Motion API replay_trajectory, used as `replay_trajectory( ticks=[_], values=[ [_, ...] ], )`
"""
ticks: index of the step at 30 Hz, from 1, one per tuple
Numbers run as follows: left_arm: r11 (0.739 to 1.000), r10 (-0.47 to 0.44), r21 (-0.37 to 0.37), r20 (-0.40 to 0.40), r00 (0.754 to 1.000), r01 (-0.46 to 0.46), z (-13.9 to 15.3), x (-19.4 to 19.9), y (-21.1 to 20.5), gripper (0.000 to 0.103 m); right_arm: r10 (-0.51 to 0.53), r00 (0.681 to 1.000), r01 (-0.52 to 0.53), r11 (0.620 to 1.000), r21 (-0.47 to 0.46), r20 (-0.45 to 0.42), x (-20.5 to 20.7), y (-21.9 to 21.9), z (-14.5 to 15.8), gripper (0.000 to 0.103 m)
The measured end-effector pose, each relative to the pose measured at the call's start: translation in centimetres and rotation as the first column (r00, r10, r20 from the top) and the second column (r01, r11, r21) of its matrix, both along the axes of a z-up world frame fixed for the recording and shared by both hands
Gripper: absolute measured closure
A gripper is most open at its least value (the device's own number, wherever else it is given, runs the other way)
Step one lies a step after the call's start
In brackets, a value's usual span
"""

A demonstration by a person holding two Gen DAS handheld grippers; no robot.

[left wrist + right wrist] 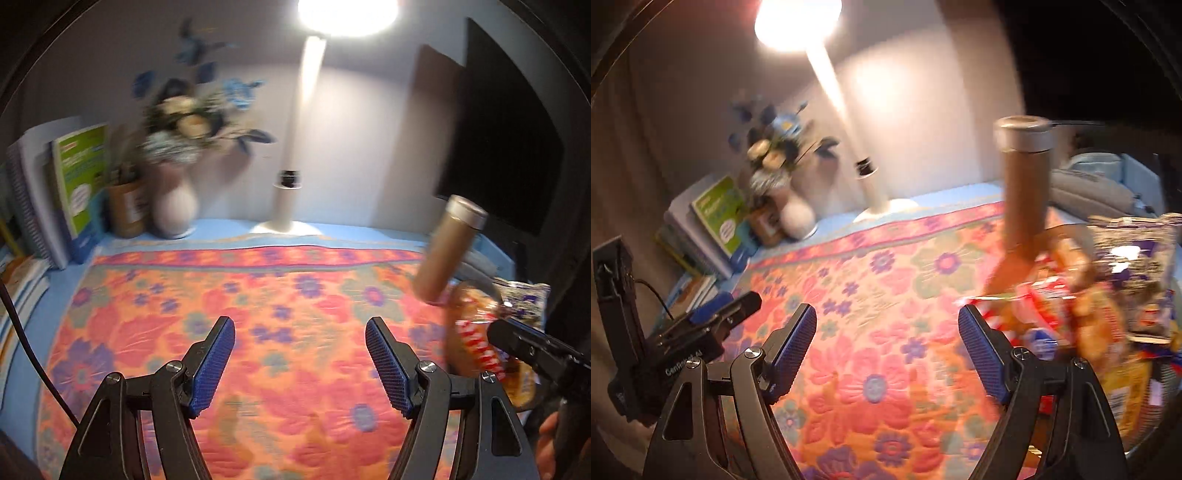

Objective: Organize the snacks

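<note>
A pile of snack bags lies at the right of the floral cloth (258, 314). It holds an orange and red bag (1052, 299), a purple and silver bag (1137, 266) and a yellow packet (1126, 387). In the left wrist view the orange and red bag (476, 347) shows at the right edge. My right gripper (886, 310) is open and empty, its right finger close beside the pile. My left gripper (299, 325) hangs open over bare cloth, left of the pile. Both views are blurred.
A brown flask (1025, 192) with a silver cap stands just behind the snacks. A white lamp (284, 206), a vase of flowers (173, 206), a brown pot (127, 210) and upright books (74, 184) line the back. A dark screen (509, 147) is at the right.
</note>
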State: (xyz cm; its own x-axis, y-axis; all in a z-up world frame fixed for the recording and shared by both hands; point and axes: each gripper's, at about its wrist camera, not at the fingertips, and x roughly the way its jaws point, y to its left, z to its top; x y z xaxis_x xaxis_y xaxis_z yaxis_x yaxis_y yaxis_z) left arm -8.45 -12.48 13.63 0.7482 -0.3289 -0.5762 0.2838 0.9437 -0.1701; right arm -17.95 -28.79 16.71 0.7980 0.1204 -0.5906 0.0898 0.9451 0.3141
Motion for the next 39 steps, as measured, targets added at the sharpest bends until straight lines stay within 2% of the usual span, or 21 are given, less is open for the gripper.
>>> replay_trajectory(
  ticks=[5, 12, 21, 26, 28, 34, 39],
  values=[
    [0.991, 0.125, 0.060, -0.015, 0.992, -0.124, -2.8, 1.3, 5.2, 0.032, 0.079, 0.996, -0.080, 0.996, -0.025, -0.035, 3.5, 5.7, -1.8, 0.024],
    [0.976, 0.204, 0.091, -0.041, 0.978, -0.200, -6.0, 2.9, 8.8, 0.032, 0.090, 0.993, -0.098, 0.990, -0.103, -0.073, 8.1, 10.3, -5.1, 0.024],
    [0.967, 0.245, 0.087, -0.084, 0.966, -0.238, -9.8, 5.3, 9.1, 0.032, 0.057, 0.989, -0.079, 0.983, -0.165, -0.134, 10.8, 10.6, -9.9, 0.024],
    [0.963, 0.249, 0.126, -0.071, 0.966, -0.239, -10.5, 5.8, 8.3, 0.032, 0.026, 0.984, -0.054, 0.987, -0.150, -0.178, 11.1, 9.4, -11.5, 0.024],
    [0.960, 0.253, 0.142, -0.067, 0.965, -0.241, -10.6, 5.8, 8.1, 0.025, 0.012, 0.981, -0.038, 0.990, -0.134, -0.191, 11.3, 9.1, -11.8, 0.024],
    [0.952, 0.261, 0.184, -0.056, 0.964, -0.247, -10.7, 5.7, 7.6, 0.023, 0.008, 0.983, -0.037, 0.986, -0.160, -0.181, 11.0, 9.5, -11.7, 0.023],
    [0.948, 0.277, 0.181, -0.069, 0.959, -0.261, -10.9, 5.9, 8.0, 0.022, 0.013, 0.986, -0.051, 0.974, -0.222, -0.169, 11.0, 10.5, -11.6, 0.022]
  ],
)
